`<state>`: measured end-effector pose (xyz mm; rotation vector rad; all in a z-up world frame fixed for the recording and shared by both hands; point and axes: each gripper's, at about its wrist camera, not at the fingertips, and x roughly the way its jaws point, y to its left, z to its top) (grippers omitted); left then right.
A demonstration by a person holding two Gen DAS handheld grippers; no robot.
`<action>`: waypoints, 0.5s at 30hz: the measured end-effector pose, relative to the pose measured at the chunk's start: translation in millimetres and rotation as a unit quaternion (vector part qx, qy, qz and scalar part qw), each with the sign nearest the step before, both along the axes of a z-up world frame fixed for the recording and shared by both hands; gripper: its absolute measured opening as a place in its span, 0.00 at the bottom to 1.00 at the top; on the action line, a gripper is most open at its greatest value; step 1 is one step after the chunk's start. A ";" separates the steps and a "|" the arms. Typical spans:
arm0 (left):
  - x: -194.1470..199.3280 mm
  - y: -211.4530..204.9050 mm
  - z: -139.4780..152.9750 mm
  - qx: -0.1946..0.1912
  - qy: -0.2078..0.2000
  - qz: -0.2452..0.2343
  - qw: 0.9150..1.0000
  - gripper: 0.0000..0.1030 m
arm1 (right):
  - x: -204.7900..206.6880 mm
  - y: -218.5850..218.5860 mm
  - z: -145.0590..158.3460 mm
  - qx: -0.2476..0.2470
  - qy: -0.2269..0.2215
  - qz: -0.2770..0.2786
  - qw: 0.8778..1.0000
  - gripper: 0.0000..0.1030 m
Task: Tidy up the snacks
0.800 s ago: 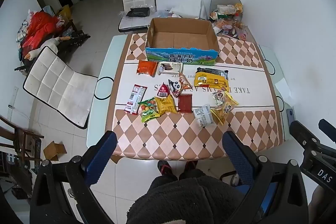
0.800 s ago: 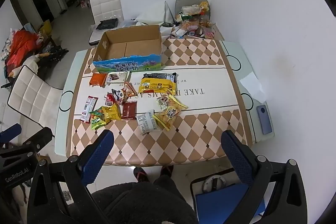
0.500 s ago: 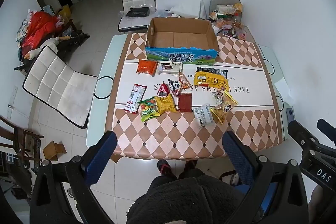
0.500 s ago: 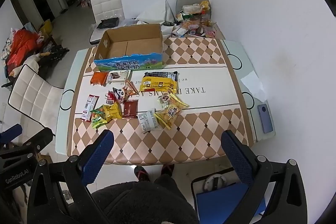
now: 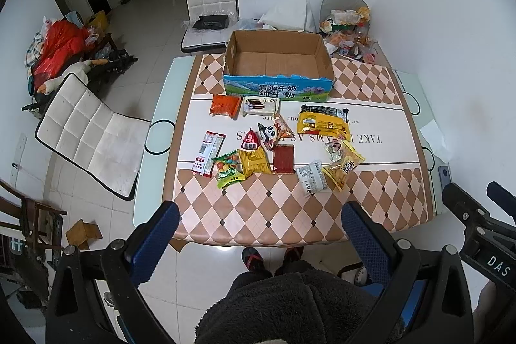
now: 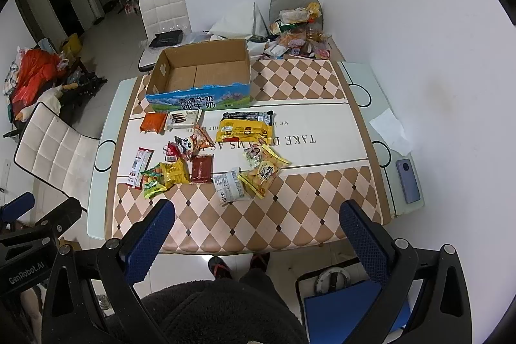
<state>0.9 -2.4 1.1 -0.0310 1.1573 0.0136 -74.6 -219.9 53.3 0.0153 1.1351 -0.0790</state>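
Both claws hang high above the near edge of the surface point(image 5: 290, 215) and tilt steeply down toward it. The left claw point(image 5: 258, 228) is wide, with nothing between its blue pads point(image 5: 154, 244). The right claw point(image 6: 254, 228) is wide too and also carries nothing. In the left view the right claw's black body shows at 4 o'clock.

The snacks lie loose in the middle of the surface, well apart from both claws. The open cardboard box point(image 5: 277, 66) stands at 12 o'clock from them, at the far side, and nothing lies in the part of it that shows. Just before the box are an orange packet point(image 5: 225, 105) and a biscuit box point(image 5: 261, 106). The big yellow bag point(image 5: 322, 123) lies at 2 o'clock from the panda packet point(image 5: 271, 133). A dark red packet point(image 5: 283, 158) lies at 6 o'clock from the panda one, and the white packet point(image 5: 312, 179) is nearest to the claws.
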 end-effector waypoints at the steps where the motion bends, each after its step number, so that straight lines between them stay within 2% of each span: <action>1: -0.8 2.9 -0.6 -0.002 0.003 0.002 1.000 1.00 | 0.5 0.9 -0.5 -0.001 -0.001 0.000 1.000 1.00; 15: 12.7 -11.5 -1.3 -0.002 -0.001 0.007 1.000 1.00 | -1.9 -8.2 10.6 0.007 -0.010 -0.001 1.000 1.00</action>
